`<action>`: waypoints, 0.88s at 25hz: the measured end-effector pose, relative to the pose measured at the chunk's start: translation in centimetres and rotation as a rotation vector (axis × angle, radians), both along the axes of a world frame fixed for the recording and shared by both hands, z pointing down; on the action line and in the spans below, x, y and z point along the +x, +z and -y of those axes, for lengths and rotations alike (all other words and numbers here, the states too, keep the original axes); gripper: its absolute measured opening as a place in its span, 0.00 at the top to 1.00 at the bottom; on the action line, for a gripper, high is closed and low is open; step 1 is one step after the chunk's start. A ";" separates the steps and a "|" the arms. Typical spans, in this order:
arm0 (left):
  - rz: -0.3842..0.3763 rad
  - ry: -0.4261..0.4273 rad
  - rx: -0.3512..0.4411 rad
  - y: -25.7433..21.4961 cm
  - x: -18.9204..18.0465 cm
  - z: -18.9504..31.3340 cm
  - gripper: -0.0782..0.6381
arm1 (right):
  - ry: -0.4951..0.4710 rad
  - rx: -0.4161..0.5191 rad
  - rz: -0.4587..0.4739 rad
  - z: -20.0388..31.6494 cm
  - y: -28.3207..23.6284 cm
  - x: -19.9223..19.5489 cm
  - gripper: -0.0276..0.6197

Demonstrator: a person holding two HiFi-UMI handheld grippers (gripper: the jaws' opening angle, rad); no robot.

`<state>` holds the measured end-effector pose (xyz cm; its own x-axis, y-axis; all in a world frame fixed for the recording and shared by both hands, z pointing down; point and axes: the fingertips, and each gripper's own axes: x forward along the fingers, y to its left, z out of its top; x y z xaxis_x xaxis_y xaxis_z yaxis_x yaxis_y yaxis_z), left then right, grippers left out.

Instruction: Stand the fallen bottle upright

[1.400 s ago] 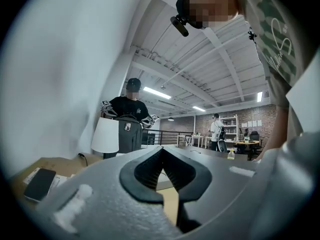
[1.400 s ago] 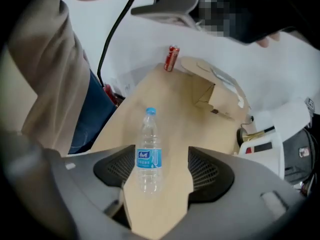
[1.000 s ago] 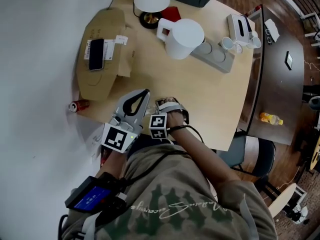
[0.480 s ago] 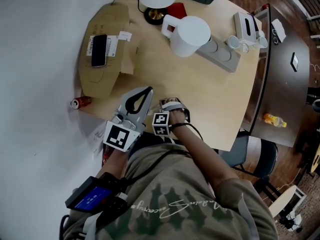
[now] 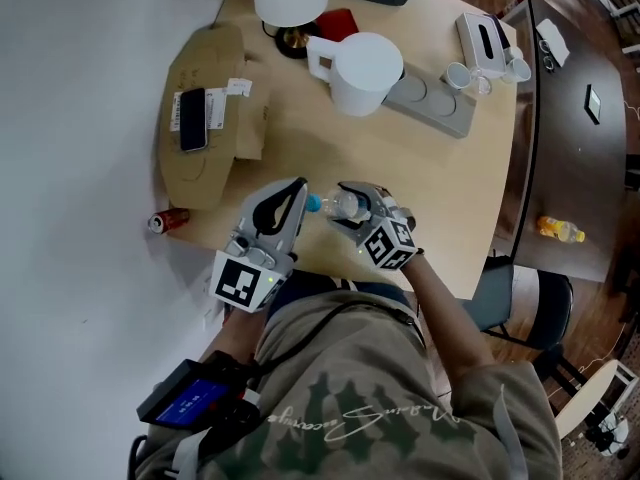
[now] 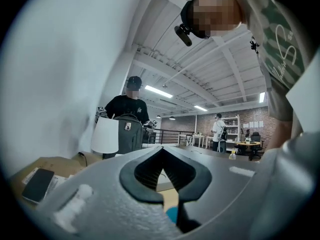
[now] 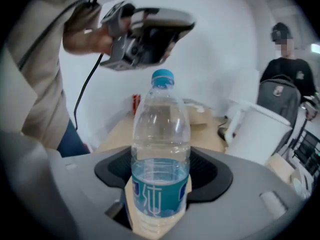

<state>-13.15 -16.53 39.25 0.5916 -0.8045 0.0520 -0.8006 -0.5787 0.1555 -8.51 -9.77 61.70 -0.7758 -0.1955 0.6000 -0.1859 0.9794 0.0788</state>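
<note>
here, right gripper (image 5: 350,207) tight round bottle (image 7: 160,149), closed left gripper (image 5: 294,189) beside its cap (image 5: 313,203), jug (image 5: 362,73) beyond

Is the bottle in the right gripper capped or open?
Capped: a blue cap sits on the neck of the bottle, clear in the right gripper view.

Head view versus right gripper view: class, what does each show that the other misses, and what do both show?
Only the head view: the phone, the tissue box, a yellow bottle. Only the right gripper view: the teal label, a person wearing a backpack. Both: the water bottle, left gripper, white jug, red can.
</note>
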 end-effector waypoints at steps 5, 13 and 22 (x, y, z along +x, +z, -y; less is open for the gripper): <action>0.027 0.083 0.014 -0.3 3.1 -0.7 0.89 | 0.220 0.104 0.376 5.5 -7.4 3.1 0.47; 0.077 0.134 -0.038 0.7 5.9 -1.6 0.89 | 0.346 0.067 0.532 7.2 -4.0 4.2 0.47; 0.098 0.124 -0.071 1.3 6.2 -1.3 0.89 | 0.333 0.058 0.444 6.0 1.1 4.9 0.47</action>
